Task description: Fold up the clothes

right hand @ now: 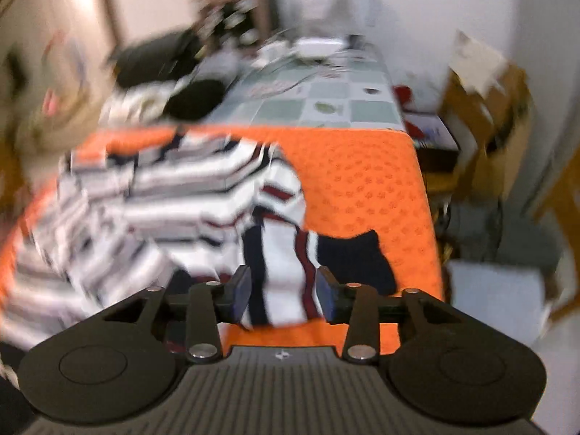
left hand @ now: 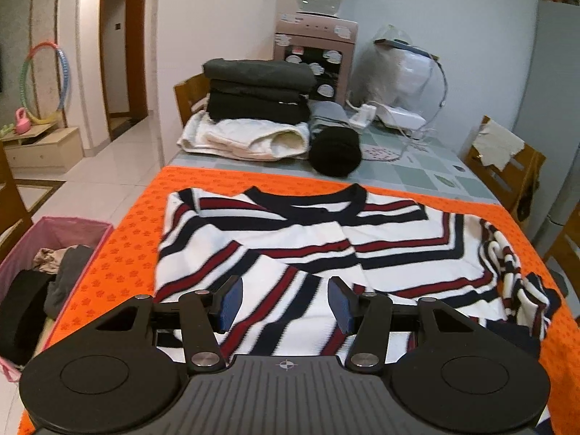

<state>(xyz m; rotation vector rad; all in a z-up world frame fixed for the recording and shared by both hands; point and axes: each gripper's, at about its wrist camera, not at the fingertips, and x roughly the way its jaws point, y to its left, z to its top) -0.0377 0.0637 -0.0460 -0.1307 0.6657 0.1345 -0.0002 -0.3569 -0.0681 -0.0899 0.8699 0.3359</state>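
Sweater [left hand: 290, 250] flat on orange mat [left hand: 119, 253], on surface. I'm mid sleeve fold. Left hand-held gripper [left hand: 285, 302] half open, empty, over hem. Right hand-held gripper [right hand: 283, 295] half open, sleeve [right hand: 286, 253] loose between pads. Next: regrasp sleeve, lay across chest.

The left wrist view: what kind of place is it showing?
Most likely a home dining area, used here for folding laundry. A water dispenser stands behind the table, wooden chairs surround it, and folded clothes are stacked beyond the striped sweater.
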